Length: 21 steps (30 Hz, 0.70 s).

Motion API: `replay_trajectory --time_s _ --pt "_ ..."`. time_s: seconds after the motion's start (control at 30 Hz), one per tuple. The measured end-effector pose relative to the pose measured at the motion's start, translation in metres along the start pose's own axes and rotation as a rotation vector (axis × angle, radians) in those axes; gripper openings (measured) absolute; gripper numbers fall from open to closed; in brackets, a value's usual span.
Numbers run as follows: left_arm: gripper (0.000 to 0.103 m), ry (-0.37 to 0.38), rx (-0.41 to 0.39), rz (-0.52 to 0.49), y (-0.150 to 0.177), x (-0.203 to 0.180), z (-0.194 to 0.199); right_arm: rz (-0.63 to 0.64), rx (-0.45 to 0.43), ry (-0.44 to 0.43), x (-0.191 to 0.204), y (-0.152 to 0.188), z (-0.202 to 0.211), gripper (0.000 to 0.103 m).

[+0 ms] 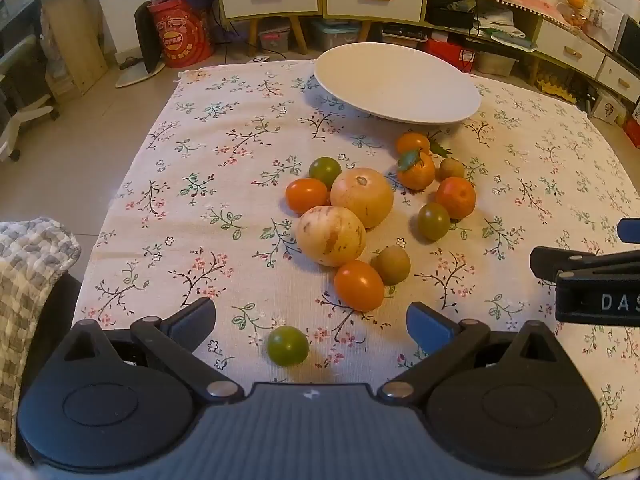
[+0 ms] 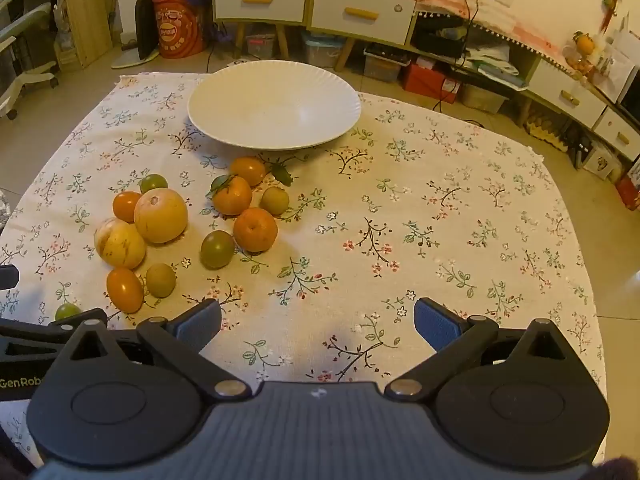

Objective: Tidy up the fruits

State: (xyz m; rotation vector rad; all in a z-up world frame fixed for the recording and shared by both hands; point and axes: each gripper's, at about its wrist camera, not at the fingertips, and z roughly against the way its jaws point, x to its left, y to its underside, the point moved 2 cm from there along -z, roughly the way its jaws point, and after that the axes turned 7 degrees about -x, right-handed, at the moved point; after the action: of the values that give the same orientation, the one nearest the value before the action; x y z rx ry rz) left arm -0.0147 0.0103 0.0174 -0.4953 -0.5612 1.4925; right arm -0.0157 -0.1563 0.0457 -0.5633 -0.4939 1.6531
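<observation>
A pile of fruit lies on the floral tablecloth: two large yellow melons (image 1: 362, 197) (image 2: 161, 215), orange tomatoes (image 1: 359, 285) (image 2: 124, 289), mandarins with leaves (image 1: 416, 169) (image 2: 232, 194), green tomatoes (image 1: 433, 221) (image 2: 217, 248) and small brownish fruits (image 1: 393, 265). A white empty plate (image 1: 424, 92) (image 2: 240, 120) stands behind them. My left gripper (image 1: 312, 320) is open and empty; a green tomato (image 1: 288, 345) lies just between its fingers. My right gripper (image 2: 318, 320) is open and empty over bare cloth, right of the fruit.
The table (image 2: 460, 216) is covered by a floral cloth. Beyond it stand cabinets with white drawers (image 2: 260, 0), storage boxes and a red bag (image 2: 176, 28) on the floor. A checked cloth (image 1: 28, 264) lies at the left edge. The right gripper shows in the left wrist view (image 1: 592, 284).
</observation>
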Motion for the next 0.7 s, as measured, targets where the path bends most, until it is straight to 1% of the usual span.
replay_trajectory --time_s 0.7 --pt "0.084 0.001 0.0 0.002 -0.0002 -0.0008 0.0004 -0.002 -0.003 0.003 0.0018 -0.0004 -0.0008 0.103"
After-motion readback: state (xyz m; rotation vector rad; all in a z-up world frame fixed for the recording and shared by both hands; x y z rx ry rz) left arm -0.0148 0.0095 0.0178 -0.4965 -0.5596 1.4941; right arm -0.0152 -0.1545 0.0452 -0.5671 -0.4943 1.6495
